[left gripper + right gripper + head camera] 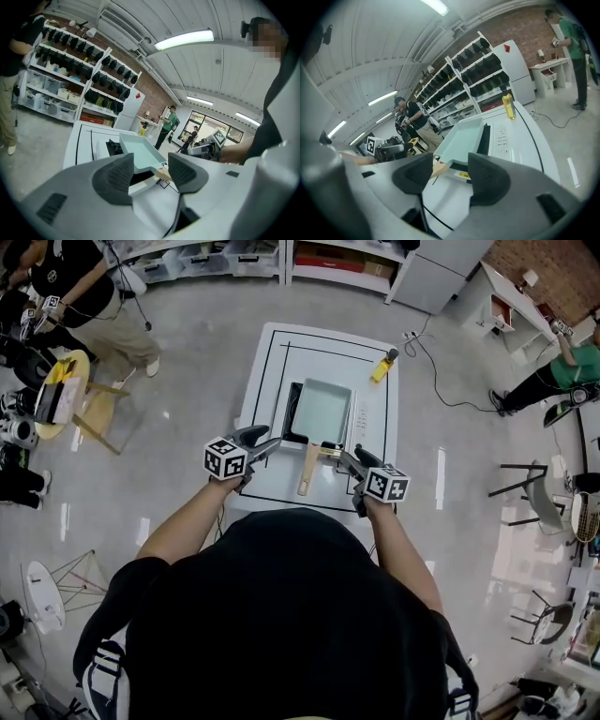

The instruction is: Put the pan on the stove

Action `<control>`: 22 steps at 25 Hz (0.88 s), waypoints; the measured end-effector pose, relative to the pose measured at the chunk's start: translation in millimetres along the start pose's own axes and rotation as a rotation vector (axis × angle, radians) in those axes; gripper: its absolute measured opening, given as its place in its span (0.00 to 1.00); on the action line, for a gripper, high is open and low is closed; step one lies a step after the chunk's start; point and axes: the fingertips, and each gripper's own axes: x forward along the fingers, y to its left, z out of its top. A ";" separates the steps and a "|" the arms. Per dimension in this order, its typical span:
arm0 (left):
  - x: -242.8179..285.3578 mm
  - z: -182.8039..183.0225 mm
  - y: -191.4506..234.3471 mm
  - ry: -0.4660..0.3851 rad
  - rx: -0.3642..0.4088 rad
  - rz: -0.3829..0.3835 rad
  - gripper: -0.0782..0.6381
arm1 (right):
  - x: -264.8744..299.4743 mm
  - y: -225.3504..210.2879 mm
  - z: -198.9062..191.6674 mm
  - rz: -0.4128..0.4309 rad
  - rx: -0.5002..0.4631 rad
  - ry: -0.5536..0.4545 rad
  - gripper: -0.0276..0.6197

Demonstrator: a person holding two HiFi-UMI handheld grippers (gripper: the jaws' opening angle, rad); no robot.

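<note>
Jaws on both grippers stand spread, with nothing between them. We hold the left gripper (269, 443) and the right gripper (344, 457) above the near part of the white bench (267, 362), one on each side of the wooden handle (307, 471). The pale green pan (322, 412) rests on the stove (292, 409), its handle pointing toward us. A yellow bottle (381, 369) lies near the far right corner.

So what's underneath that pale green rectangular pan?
A black stove top peeks out beside the pale green rectangular pan, seen from the head view. The pan covers the rest of it.
</note>
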 end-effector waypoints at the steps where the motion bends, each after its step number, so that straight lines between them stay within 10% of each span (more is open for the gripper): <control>1: -0.4 -0.6 -0.2 0.001 0.002 0.003 0.43 | -1.2 -1.1 2.1 -0.007 -0.008 -0.005 0.39; 22: -5.5 8.7 5.9 -0.012 0.093 0.084 0.20 | -26.1 -25.9 39.3 -0.090 -0.030 -0.105 0.09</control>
